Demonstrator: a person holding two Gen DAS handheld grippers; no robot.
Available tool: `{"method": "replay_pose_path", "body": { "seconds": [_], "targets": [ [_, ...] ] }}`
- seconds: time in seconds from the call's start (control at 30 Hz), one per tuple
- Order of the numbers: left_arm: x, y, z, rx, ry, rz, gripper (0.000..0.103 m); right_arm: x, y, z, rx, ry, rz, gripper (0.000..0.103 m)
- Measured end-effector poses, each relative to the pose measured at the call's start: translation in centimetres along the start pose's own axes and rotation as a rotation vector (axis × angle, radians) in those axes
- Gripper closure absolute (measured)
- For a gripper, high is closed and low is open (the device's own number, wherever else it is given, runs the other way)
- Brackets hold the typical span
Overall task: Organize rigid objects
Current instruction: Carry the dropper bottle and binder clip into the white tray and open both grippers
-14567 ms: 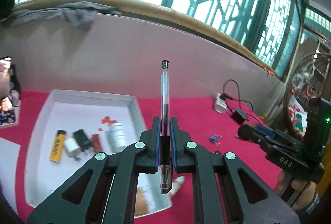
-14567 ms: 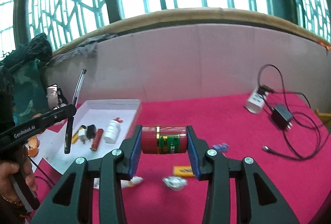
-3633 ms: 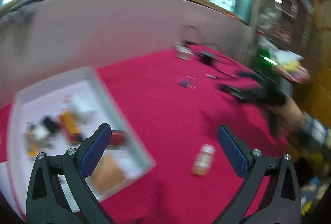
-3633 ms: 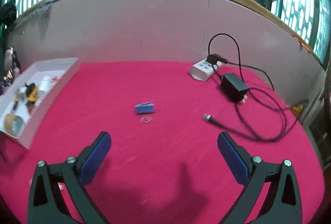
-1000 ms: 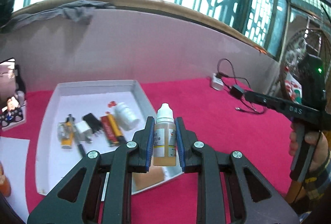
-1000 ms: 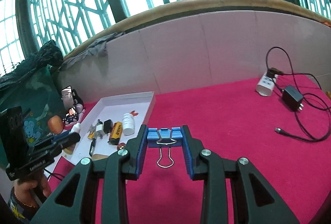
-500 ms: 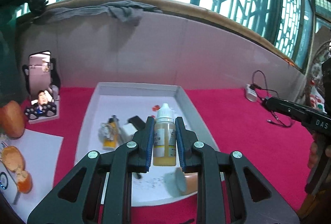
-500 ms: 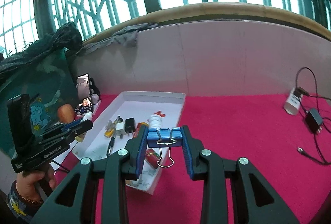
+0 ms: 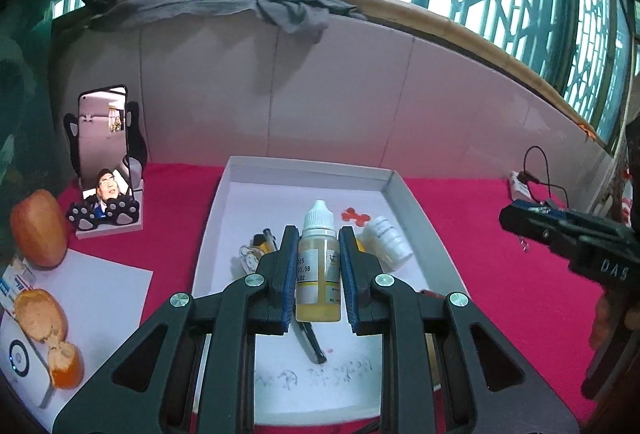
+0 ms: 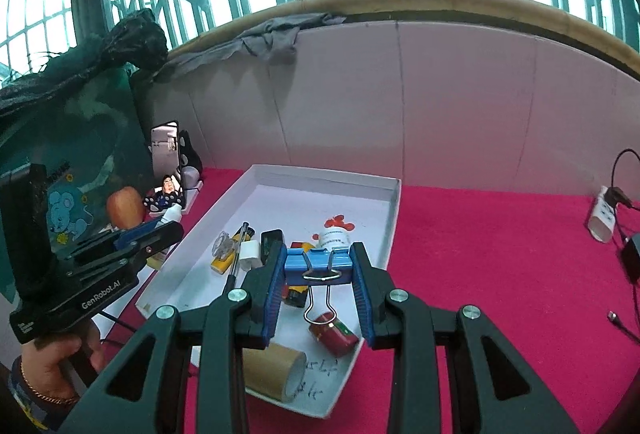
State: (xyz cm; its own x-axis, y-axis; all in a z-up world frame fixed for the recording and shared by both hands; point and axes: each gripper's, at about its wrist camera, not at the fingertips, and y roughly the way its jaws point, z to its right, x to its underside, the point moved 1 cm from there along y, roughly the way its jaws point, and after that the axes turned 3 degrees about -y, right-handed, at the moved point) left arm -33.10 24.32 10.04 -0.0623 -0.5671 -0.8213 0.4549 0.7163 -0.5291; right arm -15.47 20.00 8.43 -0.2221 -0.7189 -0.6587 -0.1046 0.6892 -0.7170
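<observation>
While both of your grippers hang above the white tray (image 9: 416, 205), each one is carrying a piece that belongs in it. Your left gripper (image 9: 319, 270) pinches a small dropper bottle (image 9: 318, 262) of yellow liquid by its flat sides, the white cap upright and clear of the pads, so it should come down standing or tip over gently once released. In the left wrist view the bottle sits at the centre of the frame, over the middle of the tray.

Your right gripper (image 10: 318, 274) clamps a blue binder clip (image 10: 318, 261) across its folded body, with the wire handles dangling free below. That hold keeps the springy handles out of the pads. In the right wrist view the clip is at centre frame, above the near right part of the tray.

The tray already holds a pen (image 10: 236, 258), a white pill bottle (image 9: 386, 240), a red can (image 10: 334, 332) lying on its side and a roll of brown tape (image 10: 272, 376) at the lower edge. The open floor lies toward the tray's far end, in the upper part of both views, so that looks like the better place to let go. Outside the tray, the pink cloth (image 10: 500, 254) carries only a power strip (image 10: 602, 220) and cables at the right edge.
</observation>
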Motion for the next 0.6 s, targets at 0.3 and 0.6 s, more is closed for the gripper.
{"method": "replay_pose_path", "body": {
  "seconds": [0.3,0.6],
  "targets": [
    [-2.4,4.1,-1.5,-0.048,-0.009,-0.074,0.084,-0.6,4.1,-1.4,0.016,-0.013,-0.058,0.072],
    [-2.4,9.5,-0.5,-0.117,0.075,-0.173,0.083,0.8,8.4,-1.7,0.031,-0.004,-0.15,0.072]
  ]
}}
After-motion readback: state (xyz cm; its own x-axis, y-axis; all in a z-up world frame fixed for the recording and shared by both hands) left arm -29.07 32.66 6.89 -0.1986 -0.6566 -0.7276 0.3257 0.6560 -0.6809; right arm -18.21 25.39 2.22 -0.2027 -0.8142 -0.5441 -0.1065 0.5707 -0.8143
